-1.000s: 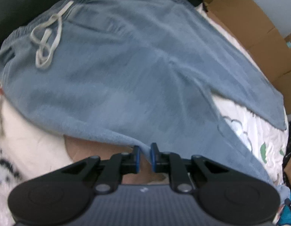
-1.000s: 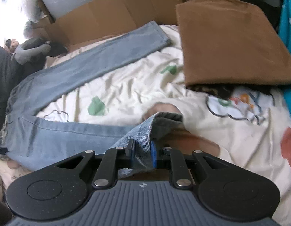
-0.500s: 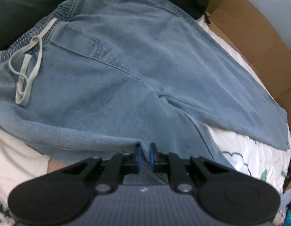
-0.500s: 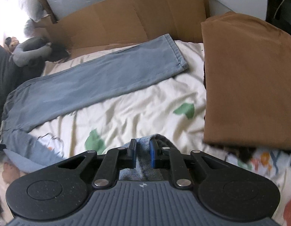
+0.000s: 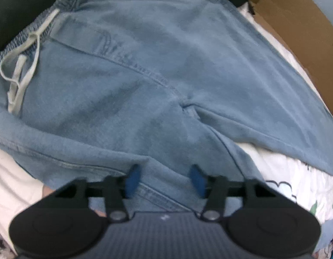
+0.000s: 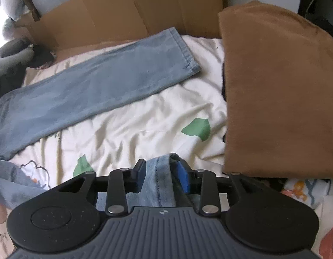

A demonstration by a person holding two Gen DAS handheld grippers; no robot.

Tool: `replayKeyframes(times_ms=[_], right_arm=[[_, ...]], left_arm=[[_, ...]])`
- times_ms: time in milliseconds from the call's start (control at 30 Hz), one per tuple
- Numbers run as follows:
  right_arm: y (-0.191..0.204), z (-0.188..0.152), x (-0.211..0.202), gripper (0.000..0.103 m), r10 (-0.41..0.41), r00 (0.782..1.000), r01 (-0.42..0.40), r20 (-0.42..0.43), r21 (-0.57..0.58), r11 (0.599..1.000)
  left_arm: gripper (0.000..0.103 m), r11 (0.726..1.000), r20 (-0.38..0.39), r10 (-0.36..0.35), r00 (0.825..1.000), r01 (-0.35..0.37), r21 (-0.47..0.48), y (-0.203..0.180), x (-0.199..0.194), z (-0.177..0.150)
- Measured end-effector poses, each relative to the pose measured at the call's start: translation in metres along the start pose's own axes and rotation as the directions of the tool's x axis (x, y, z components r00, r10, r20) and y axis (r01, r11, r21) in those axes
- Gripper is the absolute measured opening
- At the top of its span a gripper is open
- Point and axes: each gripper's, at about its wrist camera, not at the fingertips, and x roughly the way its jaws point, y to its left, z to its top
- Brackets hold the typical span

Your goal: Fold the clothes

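One garment under inspection: blue denim trousers, spread flat across the printed bedsheet, waistband at upper left of the left wrist view, drawstring lying loose beside it, crotch seam near frame centre. Far leg laid straight toward the upper centre of the right wrist view, hem just short of the cardboard; near leg hem bunched at lower centre. Judged soft but fairly weighty, limp rather than stiff, not slippery, not fragile; likely to sag and drag on the sheet if lifted at one point only. Best purchase judged at stitched edges: hem, outer seam, waistband, where doubled cloth resists slipping. Left gripper spread wide over the outer seam of the near leg, holding nothing. Right gripper parted, near hem standing between the pads; no firm pinch evident. Folded brown garment at right of the right wrist view, close to the near hem. Grey soft toy at the left edge, well apart.
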Motion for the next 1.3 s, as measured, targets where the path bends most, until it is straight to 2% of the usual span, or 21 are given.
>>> replayKeyframes(times_ms=[233, 333, 500, 633, 700, 867, 1133, 1300], right_arm=[[-0.013, -0.032, -0.023, 0.040, 0.039, 0.999, -0.037, -0.030, 0.066, 0.997], [-0.020, -0.050, -0.020, 0.043, 0.063, 0.997, -0.056, -0.049, 0.130, 0.990], [-0.032, -0.067, -0.010, 0.043, 0.111, 0.994, -0.102, -0.022, 0.252, 0.962], [-0.032, -0.071, 0.002, 0.044, 0.125, 0.992, -0.113, -0.027, 0.275, 0.955], [-0.032, -0.073, 0.010, 0.049, 0.121, 0.992, -0.107, -0.035, 0.280, 0.954], [-0.036, -0.074, 0.021, 0.049, 0.150, 0.988, -0.138, -0.016, 0.312, 0.940], [-0.032, -0.068, 0.000, 0.044, 0.209, 0.976, -0.217, 0.058, 0.288, 0.933], [-0.033, -0.063, 0.000, 0.042, 0.223, 0.971, -0.237, 0.080, 0.310, 0.921]], left_arm=[[0.065, 0.992, 0.008, 0.004, 1.000, -0.005, 0.128, -0.004, -0.023, -0.015], [0.066, 0.991, 0.003, 0.008, 1.000, -0.008, 0.132, 0.004, -0.029, -0.024], [0.066, 0.990, -0.012, 0.035, 0.999, -0.033, 0.138, 0.021, -0.039, -0.038], [0.066, 0.989, -0.030, 0.066, 0.997, -0.061, 0.138, 0.035, -0.043, -0.048], [0.066, 0.988, -0.039, 0.085, 0.996, -0.079, 0.133, 0.041, -0.044, -0.051], [0.066, 0.986, -0.048, 0.114, 0.992, -0.107, 0.126, 0.056, -0.052, -0.055], [0.066, 0.981, -0.059, 0.140, 0.988, -0.131, 0.140, 0.064, -0.046, -0.062], [0.066, 0.980, -0.067, 0.137, 0.988, -0.126, 0.151, 0.064, -0.044, -0.064]])
